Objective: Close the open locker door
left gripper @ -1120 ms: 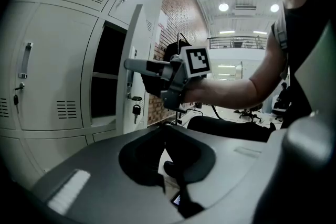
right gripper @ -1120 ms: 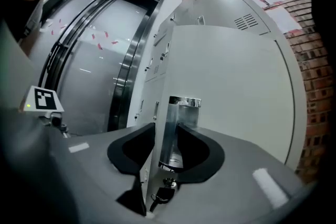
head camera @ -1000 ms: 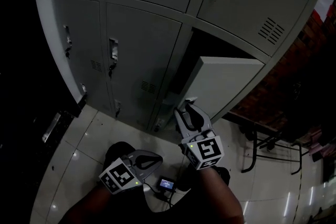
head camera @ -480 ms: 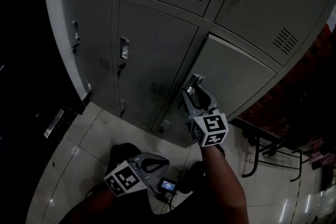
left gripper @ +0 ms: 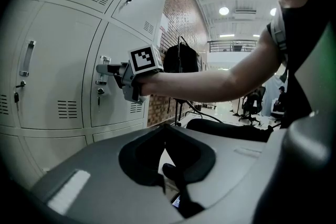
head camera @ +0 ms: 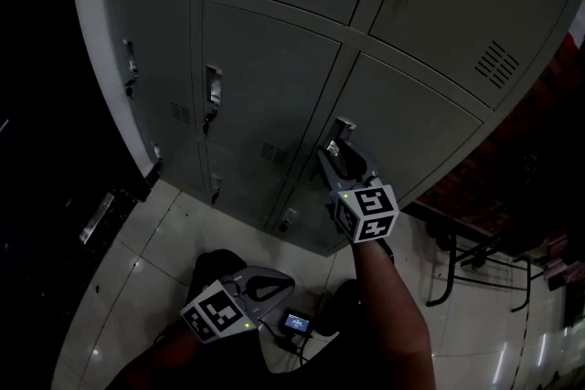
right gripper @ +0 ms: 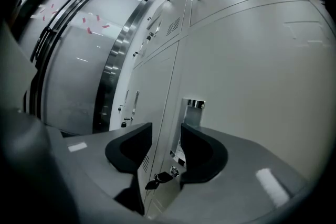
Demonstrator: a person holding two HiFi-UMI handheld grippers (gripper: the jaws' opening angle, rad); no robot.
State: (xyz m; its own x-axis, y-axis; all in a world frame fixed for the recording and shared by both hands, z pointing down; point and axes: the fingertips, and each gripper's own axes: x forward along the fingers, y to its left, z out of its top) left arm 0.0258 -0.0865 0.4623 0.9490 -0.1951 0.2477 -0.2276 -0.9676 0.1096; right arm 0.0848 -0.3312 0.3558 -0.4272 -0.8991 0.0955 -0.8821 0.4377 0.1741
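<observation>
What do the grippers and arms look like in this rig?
The left gripper and right gripper match: pale grey shells lined with dark, curved pads. Each carries a white cube printed with black square markers, with a small green light beside it. The forearms are bare, with no long sleeves.

Overhead, two low views — lockers (head camera: 265, 96) shared
</observation>
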